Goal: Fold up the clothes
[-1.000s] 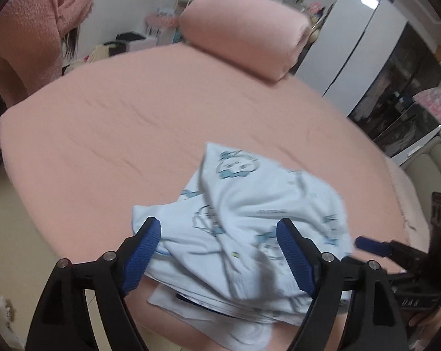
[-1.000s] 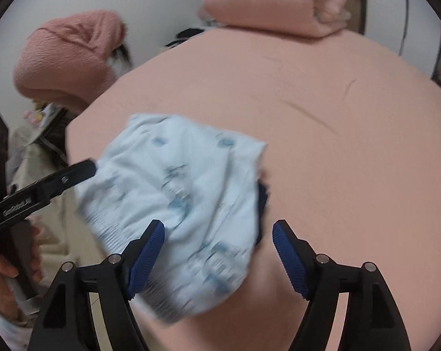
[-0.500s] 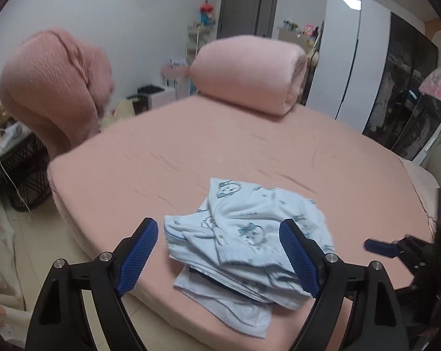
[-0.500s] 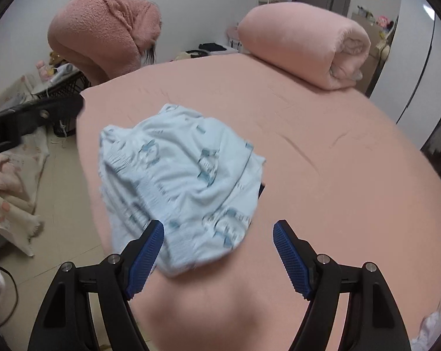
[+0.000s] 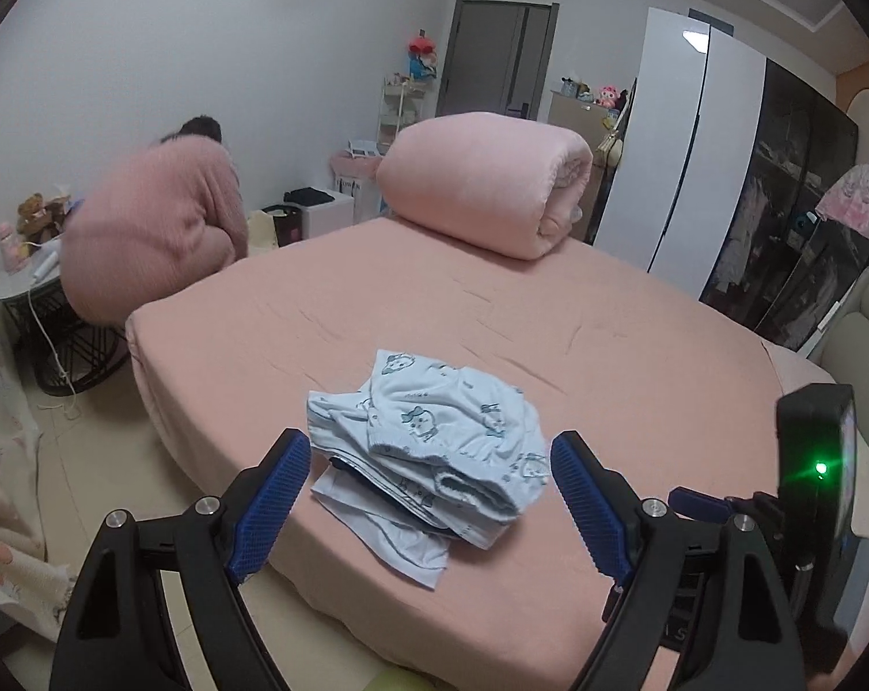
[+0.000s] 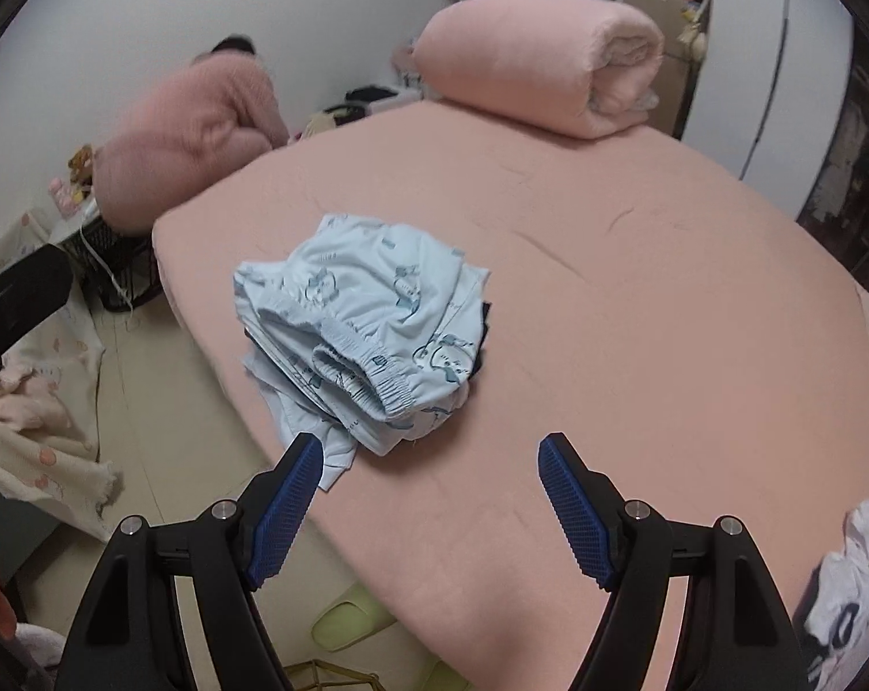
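A bed (image 5: 376,311) covered with a pink sheet is seen, and a rolled pink quilt (image 5: 480,184) is laid at its far end. Beside the far left corner a person in a fuzzy pink top (image 5: 152,230) is seen bent over, blurred. A white wardrobe (image 5: 676,144) stands along the right wall, adjoined by dark glass doors (image 5: 791,207). A grey door (image 5: 503,57) is set in the back wall. Plush toys (image 5: 34,210) are seen on a round side table at the left. Pale green slippers (image 6: 348,622) are seen on the floor by the bed.
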The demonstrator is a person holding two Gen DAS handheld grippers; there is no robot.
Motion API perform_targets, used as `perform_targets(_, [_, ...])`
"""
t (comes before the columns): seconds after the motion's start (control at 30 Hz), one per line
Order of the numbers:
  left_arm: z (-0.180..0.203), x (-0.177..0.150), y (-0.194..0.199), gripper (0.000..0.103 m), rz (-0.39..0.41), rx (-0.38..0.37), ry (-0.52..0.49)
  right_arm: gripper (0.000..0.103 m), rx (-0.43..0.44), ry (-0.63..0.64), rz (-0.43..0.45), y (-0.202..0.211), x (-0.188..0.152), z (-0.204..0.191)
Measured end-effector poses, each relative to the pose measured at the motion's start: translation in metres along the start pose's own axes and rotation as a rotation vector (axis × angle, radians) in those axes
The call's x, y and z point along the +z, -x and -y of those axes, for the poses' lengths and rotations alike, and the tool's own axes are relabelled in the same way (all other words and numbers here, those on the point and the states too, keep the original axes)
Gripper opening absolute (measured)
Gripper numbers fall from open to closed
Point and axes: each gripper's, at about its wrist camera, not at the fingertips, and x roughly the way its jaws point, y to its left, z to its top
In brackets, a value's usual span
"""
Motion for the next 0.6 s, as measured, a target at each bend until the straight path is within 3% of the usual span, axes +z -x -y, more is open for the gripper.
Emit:
perform_targets(0.07, [0.008, 0.004, 0.009, 0.085, 0.007, 0.004, -0.005, 0.081, -0.007, -0.019, 0.02, 0.018, -0.003, 0.003])
perform_targets(0.13, [0.017, 0.002, 0.013, 0.085, 0.011, 0.005, -0.019, 0.096, -0.016, -0.045, 0.042, 0.033, -0.004, 0.006])
perform_targets(0.2, [0.025, -0.001, 0.017, 0.085, 0.015, 0.005, -0.032, 0.103, -0.03, -0.06, 0.065, 0.049, -0.009, 0.01])
perform_targets(0.6, [0.06, -0.018, 0.024, 0.086, -0.011, 0.045, -0.137, 0.103, -0.064, -0.008, 0.124, 0.1, -0.03, 0.002])
